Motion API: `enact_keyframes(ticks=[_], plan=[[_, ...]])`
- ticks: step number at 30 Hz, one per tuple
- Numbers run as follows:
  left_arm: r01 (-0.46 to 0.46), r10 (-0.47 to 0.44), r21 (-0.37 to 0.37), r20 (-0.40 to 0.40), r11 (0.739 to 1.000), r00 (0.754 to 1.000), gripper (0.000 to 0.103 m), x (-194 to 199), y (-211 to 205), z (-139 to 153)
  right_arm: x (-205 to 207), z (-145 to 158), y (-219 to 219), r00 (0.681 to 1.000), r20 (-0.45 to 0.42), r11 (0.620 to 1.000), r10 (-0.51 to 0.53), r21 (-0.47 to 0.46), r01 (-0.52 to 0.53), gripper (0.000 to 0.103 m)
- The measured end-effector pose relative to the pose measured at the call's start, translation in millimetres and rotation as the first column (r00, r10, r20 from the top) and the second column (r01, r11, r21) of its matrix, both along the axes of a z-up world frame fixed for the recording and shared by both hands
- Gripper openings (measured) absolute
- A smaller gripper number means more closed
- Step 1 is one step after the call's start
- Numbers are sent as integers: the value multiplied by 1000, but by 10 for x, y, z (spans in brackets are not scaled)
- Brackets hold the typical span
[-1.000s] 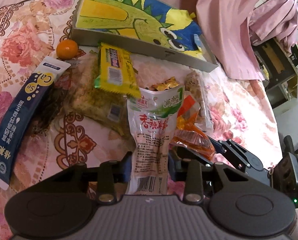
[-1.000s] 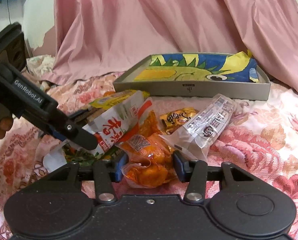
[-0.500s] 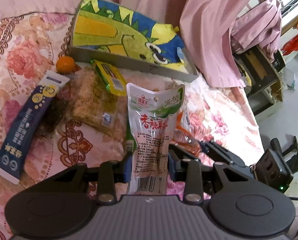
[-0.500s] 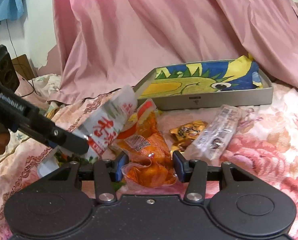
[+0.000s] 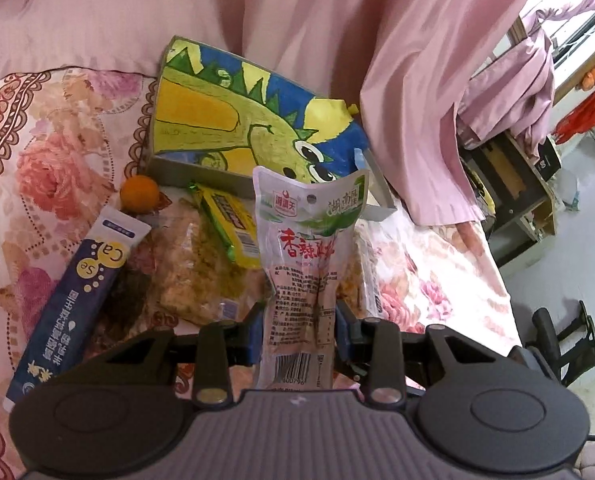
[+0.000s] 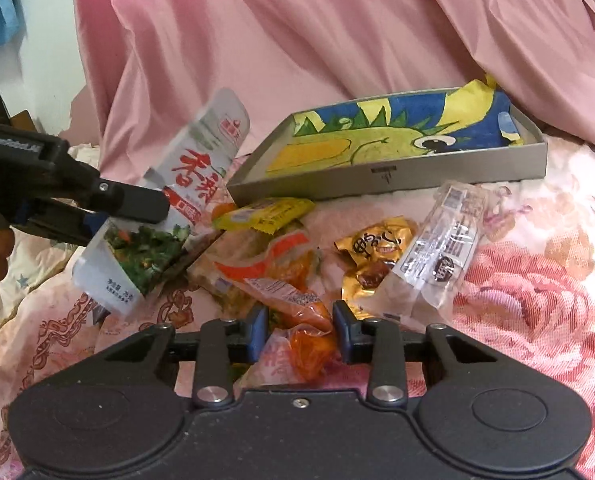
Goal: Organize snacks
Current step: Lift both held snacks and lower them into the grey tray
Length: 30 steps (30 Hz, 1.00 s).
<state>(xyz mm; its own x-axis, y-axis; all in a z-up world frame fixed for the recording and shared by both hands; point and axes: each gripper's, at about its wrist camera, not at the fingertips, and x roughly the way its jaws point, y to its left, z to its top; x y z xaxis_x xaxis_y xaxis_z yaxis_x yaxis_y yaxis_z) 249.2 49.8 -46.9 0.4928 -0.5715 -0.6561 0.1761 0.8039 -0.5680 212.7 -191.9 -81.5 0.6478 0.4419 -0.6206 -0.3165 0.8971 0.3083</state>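
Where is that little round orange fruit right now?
In the left wrist view, the orange fruit lies on the flowered bedspread, at the near left corner of the dinosaur tray, just above the dark blue sachet.

White snack pouch (image 5: 305,264) tilted above scattered packets (image 6: 281,292) near grey box (image 6: 385,176).

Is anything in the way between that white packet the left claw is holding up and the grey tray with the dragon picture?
Nothing visible blocks it. The left claw holds the white packet lifted above the snack pile, and the grey tray lies just beyond, its painted inside bare. Only a yellow bar and other snacks lie on the bedspread below that path.
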Motion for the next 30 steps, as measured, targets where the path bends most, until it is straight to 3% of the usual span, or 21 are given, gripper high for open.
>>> enact_keyframes(ticks=[11, 15, 22, 30], plan=[[-53, 54, -21, 80, 998, 995, 38, 364, 110, 95, 150, 216, -6, 997, 77, 1000, -25, 1, 25, 36], [-86, 89, -26, 114, 996, 990, 39, 591, 108, 159, 392, 297, -74, 994, 79, 996, -80, 54, 76, 36], [-105, 107, -20, 174, 994, 979, 39, 1022, 55, 173, 962, 390, -103, 983, 151, 994, -105, 51, 98, 36], [-126, 131, -37, 176, 991, 976, 40, 1290, 130, 145, 1393, 454, -96, 976, 201, 997, -81, 25, 78, 36]])
